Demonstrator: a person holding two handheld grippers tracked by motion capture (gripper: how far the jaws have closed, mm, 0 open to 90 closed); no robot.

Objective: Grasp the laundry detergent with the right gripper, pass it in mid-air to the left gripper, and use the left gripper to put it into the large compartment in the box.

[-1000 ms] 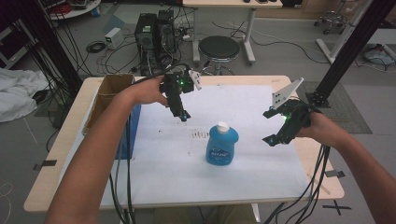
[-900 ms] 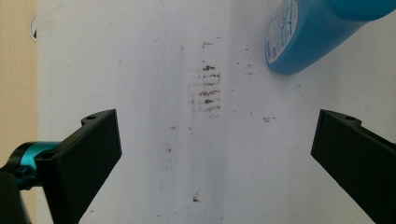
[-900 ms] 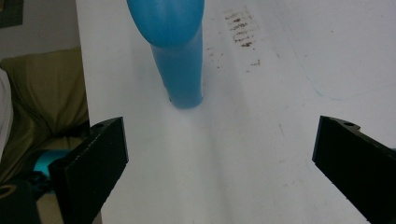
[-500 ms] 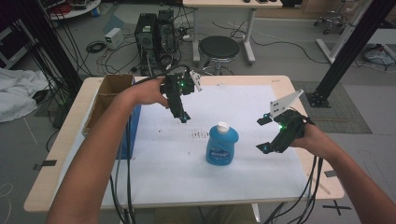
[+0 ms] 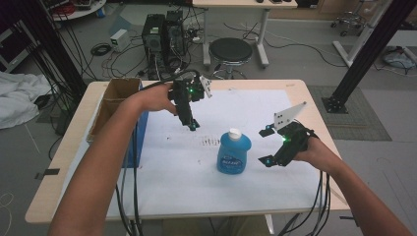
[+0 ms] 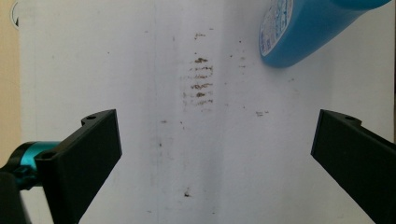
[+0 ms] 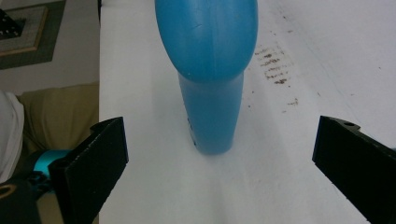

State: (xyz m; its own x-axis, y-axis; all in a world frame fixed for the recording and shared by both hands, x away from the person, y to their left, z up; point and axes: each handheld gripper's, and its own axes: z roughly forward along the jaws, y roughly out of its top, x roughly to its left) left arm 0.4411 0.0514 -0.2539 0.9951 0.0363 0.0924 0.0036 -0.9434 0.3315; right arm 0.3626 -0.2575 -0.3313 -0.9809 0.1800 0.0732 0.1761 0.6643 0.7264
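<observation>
While a blue bottle [image 5: 234, 153] with a white cap stands upright just right of centre in the high view, on the white sheet [image 5: 196, 182] covering the table, the right gripper [image 5: 268, 146] hovers beside it at right, jaws spread wide and empty. The left gripper [image 5: 193, 124], above centre, points down, likewise released.

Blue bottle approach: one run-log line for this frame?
phase: approach | blue bottle: upright on white sheet, free | right gripper: open, beside bottle | left gripper: open, over sheet
</observation>
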